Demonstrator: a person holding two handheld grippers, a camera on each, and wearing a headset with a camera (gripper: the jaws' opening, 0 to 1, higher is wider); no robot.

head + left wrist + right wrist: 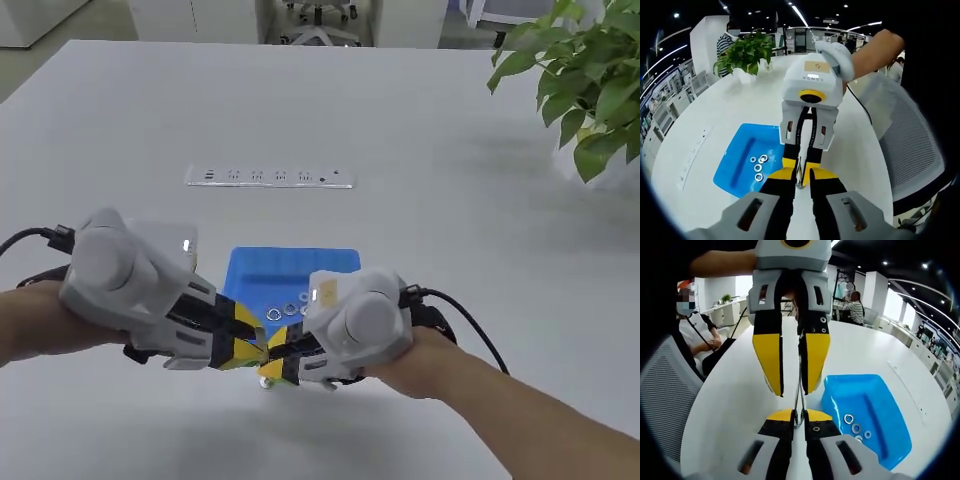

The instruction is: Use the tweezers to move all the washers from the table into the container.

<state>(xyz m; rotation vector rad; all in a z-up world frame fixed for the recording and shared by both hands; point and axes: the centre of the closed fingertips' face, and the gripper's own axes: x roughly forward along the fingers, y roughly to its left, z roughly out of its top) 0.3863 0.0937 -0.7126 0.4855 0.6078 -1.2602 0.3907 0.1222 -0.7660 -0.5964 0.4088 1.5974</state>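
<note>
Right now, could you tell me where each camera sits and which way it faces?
Head view: on the headset, looking forward and down at the blue container, left gripper, right gripper and both forearms.
Left gripper view: on the left gripper, facing the right gripper and its forearm.
Right gripper view: on the right gripper, facing the left gripper.
Both gripper views share the tweezers and the washers in the container.
</note>
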